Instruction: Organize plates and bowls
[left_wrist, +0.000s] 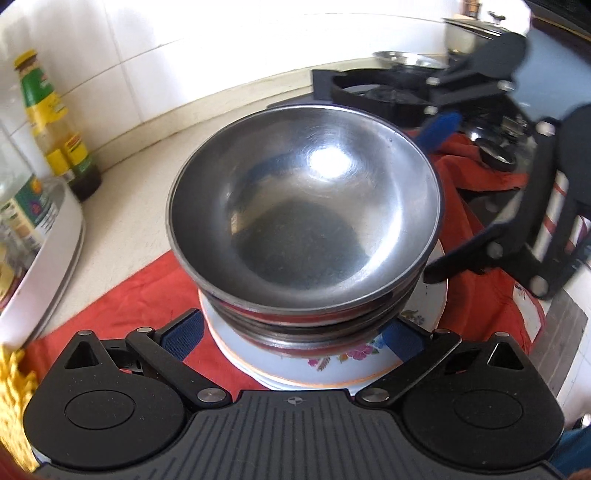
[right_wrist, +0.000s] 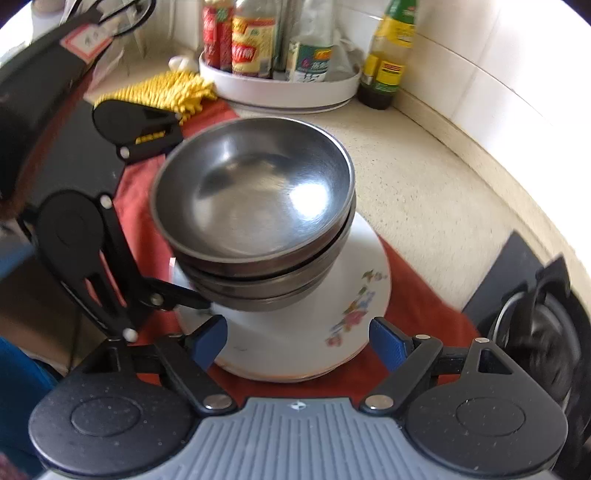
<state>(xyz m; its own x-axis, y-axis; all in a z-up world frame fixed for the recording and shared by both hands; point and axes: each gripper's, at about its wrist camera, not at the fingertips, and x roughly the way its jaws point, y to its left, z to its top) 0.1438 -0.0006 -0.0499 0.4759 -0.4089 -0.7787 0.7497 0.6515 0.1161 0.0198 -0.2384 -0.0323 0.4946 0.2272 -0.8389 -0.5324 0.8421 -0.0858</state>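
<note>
A stack of steel bowls stands on a stack of white floral plates, on a red cloth. The same bowls and plates show in the right wrist view. My left gripper is open, its blue pads either side of the plate stack's near edge, touching nothing that I can see. My right gripper is open over the plates' near rim, empty. Each gripper shows in the other's view: the right one and the left one flank the stack.
A white tray of sauce bottles and a tall oil bottle stand by the tiled wall. A yellow mop cloth lies beside the tray. A gas stove with pans is beyond the stack. The beige counter runs along the wall.
</note>
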